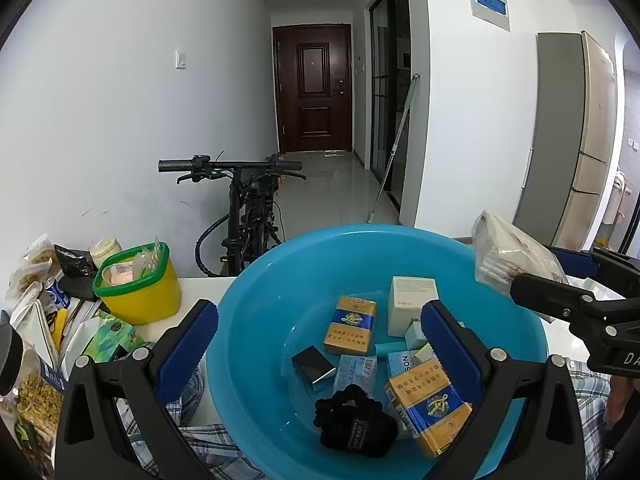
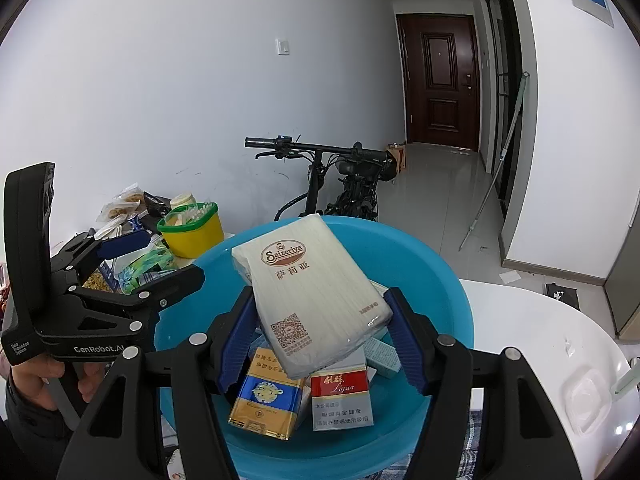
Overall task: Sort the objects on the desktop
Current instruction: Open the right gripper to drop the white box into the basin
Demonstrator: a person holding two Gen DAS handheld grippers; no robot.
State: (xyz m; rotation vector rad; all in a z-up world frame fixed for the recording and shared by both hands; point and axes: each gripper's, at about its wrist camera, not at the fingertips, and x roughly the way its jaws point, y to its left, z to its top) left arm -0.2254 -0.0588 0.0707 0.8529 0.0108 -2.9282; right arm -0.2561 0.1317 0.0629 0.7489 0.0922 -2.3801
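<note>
right gripper point(image 2: 320, 340): blue-padded fingers point(image 2: 236, 344) closed on the napkin pack point(image 2: 312, 284), a flat plastic-wrapped packet marked "saizeriya", gripped across its near end. pack held tilted, above the blue basin point(image 2: 440, 280), not resting on anything i can see.

left gripper point(image 1: 316, 344): fingers spread wide, nothing between them, hovering over the near side of the basin.

basin contents, seen from the left wrist: two yellow-and-blue cigarette packs point(image 1: 352, 324), a white box point(image 1: 412, 304), a small dark box point(image 1: 312, 366), pale blue packets, a black hair tie point(image 1: 354, 420). right view adds a red-and-white cigarette pack point(image 2: 340, 396) under the held napkins.

bench point(image 2: 540, 328) is white. yellow tub with green rim point(image 1: 138, 284) and a heap of snack bags point(image 1: 32, 320) sit to the left, apart from the basin.

handling judgement: napkin pack looks light and soft; it will squash and sag beyond the pinch. wrapper is glossy, likely slippery, so a grip across the short width nearer the middle would hold truer than the end. not fragile; a short drop into the basin should do no harm. step in hand appears to be placing it in the basin.
</note>
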